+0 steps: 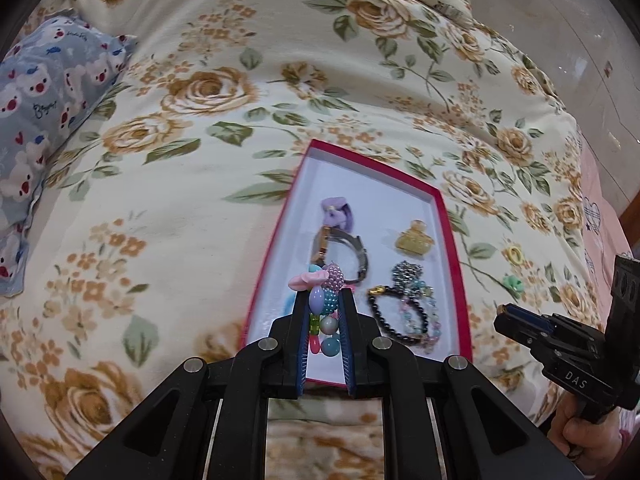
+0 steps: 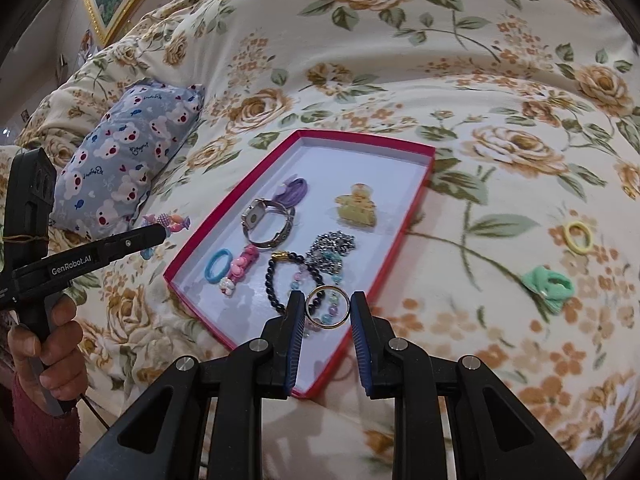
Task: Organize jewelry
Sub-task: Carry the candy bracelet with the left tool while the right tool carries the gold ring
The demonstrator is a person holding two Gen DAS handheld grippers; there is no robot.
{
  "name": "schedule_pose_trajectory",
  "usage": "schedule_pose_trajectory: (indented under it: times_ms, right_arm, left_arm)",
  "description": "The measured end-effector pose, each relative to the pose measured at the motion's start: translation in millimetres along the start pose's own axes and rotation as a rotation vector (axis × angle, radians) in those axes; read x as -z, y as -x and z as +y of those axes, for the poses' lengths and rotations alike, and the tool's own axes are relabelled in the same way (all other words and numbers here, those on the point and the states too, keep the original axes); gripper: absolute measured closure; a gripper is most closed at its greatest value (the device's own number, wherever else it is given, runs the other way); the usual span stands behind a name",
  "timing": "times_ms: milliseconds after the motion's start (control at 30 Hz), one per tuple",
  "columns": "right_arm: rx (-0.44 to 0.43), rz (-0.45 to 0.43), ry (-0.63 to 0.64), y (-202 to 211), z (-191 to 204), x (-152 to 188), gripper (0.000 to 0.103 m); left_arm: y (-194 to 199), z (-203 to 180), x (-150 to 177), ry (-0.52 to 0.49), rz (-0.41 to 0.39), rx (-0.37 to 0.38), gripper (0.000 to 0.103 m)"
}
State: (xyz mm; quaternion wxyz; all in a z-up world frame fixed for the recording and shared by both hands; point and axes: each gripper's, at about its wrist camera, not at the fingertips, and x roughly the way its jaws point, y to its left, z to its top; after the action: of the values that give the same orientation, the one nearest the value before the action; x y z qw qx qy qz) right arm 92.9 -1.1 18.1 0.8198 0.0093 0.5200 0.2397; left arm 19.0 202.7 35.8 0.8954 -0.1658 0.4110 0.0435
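Beside red box (image 2: 416, 196), yellow band (image 2: 578, 237), green scrunchie (image 2: 548, 282)

Home bedroom: floral quilt (image 2: 440, 60), pillow (image 2: 128, 160) (bear print)

Directly ahead of the right gripper (image 2: 327, 307) the near end of the red tray (image 2: 236, 196) is crowded: black bead bracelet (image 2: 280, 276), silver chain (image 2: 330, 246), wristwatch (image 2: 266, 220), yellow clip (image 2: 356, 206). Beyond these, the tray's far end lies bare. To its right the floral quilt (image 2: 500, 80) is open except for a yellow hair tie (image 2: 578, 237) and a green bow (image 2: 548, 282). The left gripper (image 2: 158, 232) stands off the tray's left edge.
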Motion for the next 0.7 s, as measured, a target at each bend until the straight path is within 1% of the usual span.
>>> schedule_pose_trajectory:
  times_ms: [133, 333, 500, 700]
  right_arm:
    - [-0.009, 0.003, 0.013, -7.0, 6.3, -4.1, 0.08]
    - [-0.022, 0.015, 0.024, -21.1, 12.9, -10.0, 0.08]
    - [-0.027, 0.03, 0.034, -38.1, 17.0, -16.8, 0.08]
    - [-0.022, 0.07, 0.042, -64.8, 17.5, -19.4, 0.08]
  left_arm:
    - [-5.7, 4.4, -0.8, 0.009, 0.01, -0.005, 0.091]
    - [-22.4, 2.9, -10.0, -0.006, 0.022, -0.01, 0.09]
    - [-46.0, 1.1, -19.4, -0.025, 0.042, -0.042, 0.09]
    - [-71.8, -5.7, -19.4, -0.06, 0.059, -0.088, 0.09]
